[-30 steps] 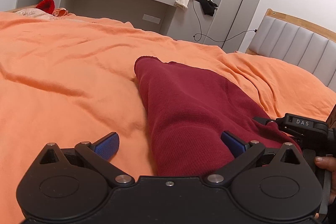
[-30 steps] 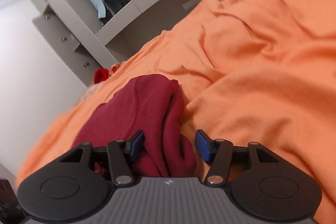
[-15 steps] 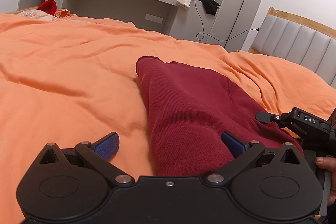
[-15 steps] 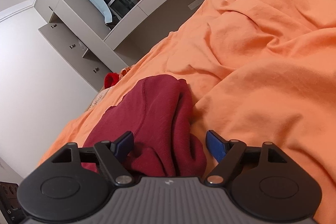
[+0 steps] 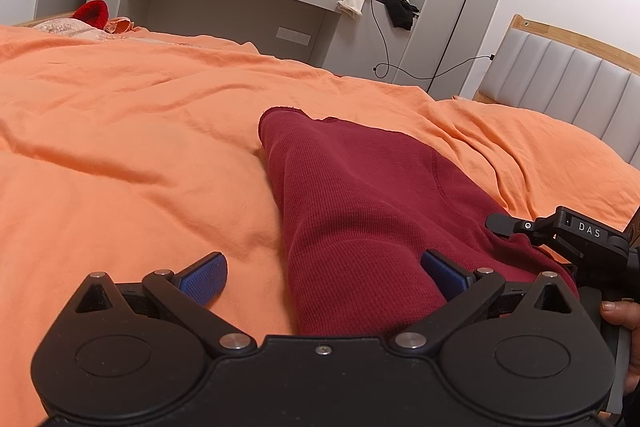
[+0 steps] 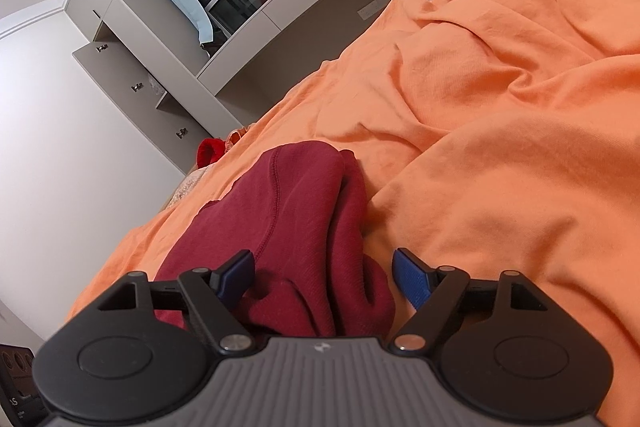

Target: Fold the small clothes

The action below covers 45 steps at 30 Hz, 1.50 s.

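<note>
Ribbed maroon knit garment [image 5: 360,211], folded into a tapering wedge on rumpled orange bedsheet [image 5: 120,155], between both grippers' [image 5: 324,269] [image 6: 324,269] wide-spread blue pads [image 5: 204,275], headboard [image 5: 560,83] at two o'clock.

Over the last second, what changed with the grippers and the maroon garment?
The right gripper spread its jaws wider, letting go of the bunched edge of the maroon garment; the fabric now lies loose between its pads. The left gripper stayed open in the same spot, and the garment kept its folded shape on the orange bedspread.
</note>
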Available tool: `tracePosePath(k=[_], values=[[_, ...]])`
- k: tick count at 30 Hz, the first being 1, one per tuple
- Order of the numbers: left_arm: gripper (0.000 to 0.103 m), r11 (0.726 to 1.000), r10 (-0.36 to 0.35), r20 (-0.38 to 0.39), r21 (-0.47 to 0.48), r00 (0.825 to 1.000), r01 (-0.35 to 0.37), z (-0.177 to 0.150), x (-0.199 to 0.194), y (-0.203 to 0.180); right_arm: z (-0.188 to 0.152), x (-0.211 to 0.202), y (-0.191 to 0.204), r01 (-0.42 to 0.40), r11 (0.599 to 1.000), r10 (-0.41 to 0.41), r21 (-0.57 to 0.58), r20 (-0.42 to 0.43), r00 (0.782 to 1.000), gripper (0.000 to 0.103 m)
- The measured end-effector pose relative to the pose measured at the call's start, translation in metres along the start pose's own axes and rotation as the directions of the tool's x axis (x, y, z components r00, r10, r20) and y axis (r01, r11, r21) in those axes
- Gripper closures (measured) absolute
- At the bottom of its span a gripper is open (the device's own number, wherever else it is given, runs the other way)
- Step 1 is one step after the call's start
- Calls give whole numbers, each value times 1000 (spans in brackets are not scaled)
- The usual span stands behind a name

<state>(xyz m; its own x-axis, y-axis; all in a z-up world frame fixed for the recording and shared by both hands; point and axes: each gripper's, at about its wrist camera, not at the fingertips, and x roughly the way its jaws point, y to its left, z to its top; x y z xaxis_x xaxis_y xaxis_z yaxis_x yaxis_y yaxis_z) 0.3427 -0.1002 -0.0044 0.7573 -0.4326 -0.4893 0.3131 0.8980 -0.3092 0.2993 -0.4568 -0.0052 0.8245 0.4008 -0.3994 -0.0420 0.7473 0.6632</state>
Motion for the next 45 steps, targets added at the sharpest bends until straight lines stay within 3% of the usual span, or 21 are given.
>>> tracePosePath(k=[24, 33, 45], values=[[0, 1000, -4, 4, -4, 1000, 4, 0, -1, 0, 0, 0, 1, 0, 1000, 0, -5, 1, 1000, 21], [0, 999, -37, 23, -36, 999, 37, 0, -4, 6, 3, 1, 3, 11, 1000, -11, -22, -4, 1000, 15], [0, 986, -117, -39, -120, 992, 112, 22, 12, 18, 6, 4, 11, 46, 998, -48, -43, -36, 998, 5]])
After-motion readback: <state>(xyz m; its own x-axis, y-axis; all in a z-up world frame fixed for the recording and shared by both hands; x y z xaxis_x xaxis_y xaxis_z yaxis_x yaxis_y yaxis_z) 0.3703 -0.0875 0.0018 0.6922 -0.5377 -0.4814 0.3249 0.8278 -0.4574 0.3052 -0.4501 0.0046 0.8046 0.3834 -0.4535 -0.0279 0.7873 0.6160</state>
